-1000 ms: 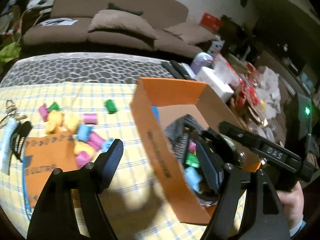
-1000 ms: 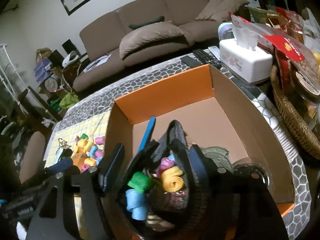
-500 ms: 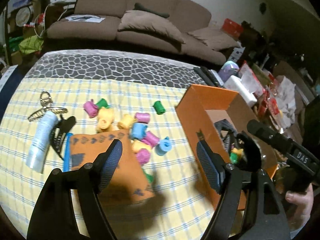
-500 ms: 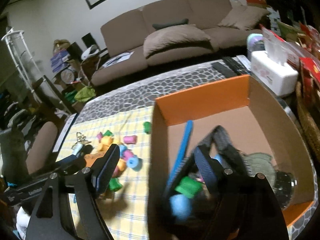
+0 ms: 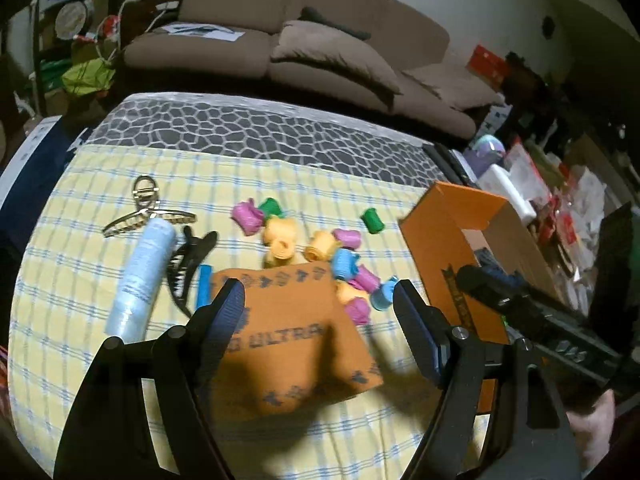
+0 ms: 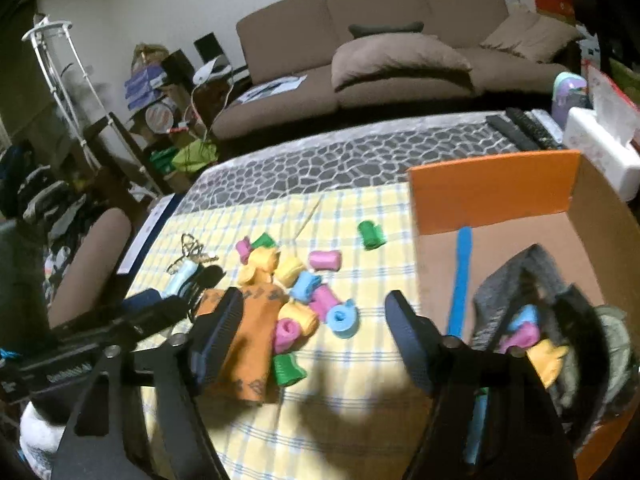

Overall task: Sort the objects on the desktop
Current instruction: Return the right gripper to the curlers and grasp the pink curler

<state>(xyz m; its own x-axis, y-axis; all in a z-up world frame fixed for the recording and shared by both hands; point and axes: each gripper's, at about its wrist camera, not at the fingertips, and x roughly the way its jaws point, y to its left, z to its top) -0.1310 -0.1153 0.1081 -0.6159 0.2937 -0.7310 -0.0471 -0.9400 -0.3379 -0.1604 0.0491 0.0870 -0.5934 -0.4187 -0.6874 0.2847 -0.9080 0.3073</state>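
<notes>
Several coloured hair rollers (image 5: 320, 248) lie in a heap on the yellow checked cloth (image 5: 100, 360), beside a flat orange lid (image 5: 292, 332). One green roller (image 5: 372, 220) lies apart. My left gripper (image 5: 320, 320) hangs open and empty over the lid. The orange box (image 6: 492, 196) stands to the right. It holds a grey pouch (image 6: 520, 292) with more rollers and a blue comb (image 6: 462, 272). My right gripper (image 6: 316, 332) hovers over the heap of rollers (image 6: 304, 292); its jaws are closing with nothing between them.
A gold hair claw (image 5: 140, 212), a pale bottle (image 5: 140, 276), a black clip (image 5: 188, 260) and a blue strip (image 5: 204, 286) lie left of the lid. A tissue box (image 6: 600, 152) and remotes (image 6: 524, 128) sit behind the orange box. A sofa stands beyond the table.
Both grippers have swung left, away from the box and over the cloth. The right one has drawn back from the pouch, which stays in the box.
</notes>
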